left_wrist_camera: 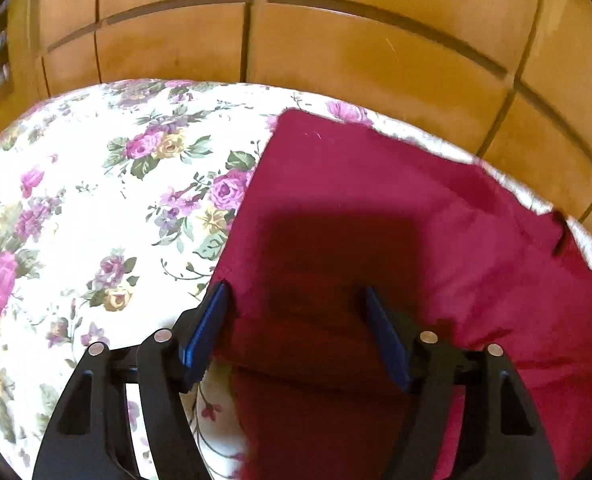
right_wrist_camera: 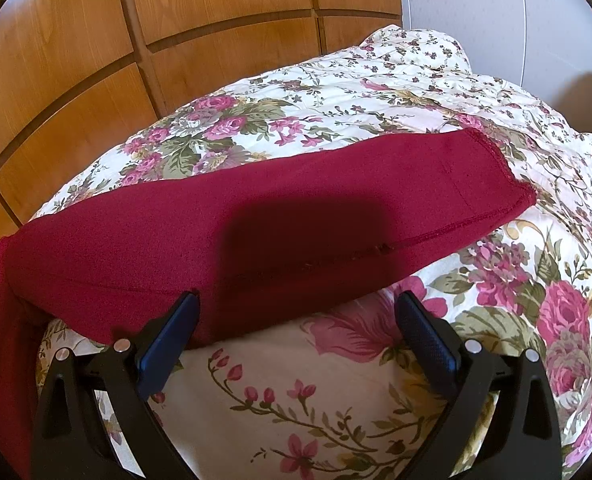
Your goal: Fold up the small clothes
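both sets of fingers wide, holding nothing; red garment [right_wrist_camera: 255, 216] stretched crosswise ahead of right gripper [right_wrist_camera: 296, 320], its edge between left gripper [left_wrist_camera: 296, 312] fingers.

Matt red cloth garment [right_wrist_camera: 255, 216]

Right claw [right_wrist_camera: 296, 312] open over red garment [right_wrist_camera: 215, 224] edge on floral bedspread [right_wrist_camera: 376, 88]

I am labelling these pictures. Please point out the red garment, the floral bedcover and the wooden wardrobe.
red garment [right_wrist_camera: 296, 216]: right wrist view, middle of the folded cloth.
floral bedcover [left_wrist_camera: 95, 200]: left wrist view, bare printed part left of the garment.
wooden wardrobe [left_wrist_camera: 356, 60]: left wrist view, a door panel behind the bed.
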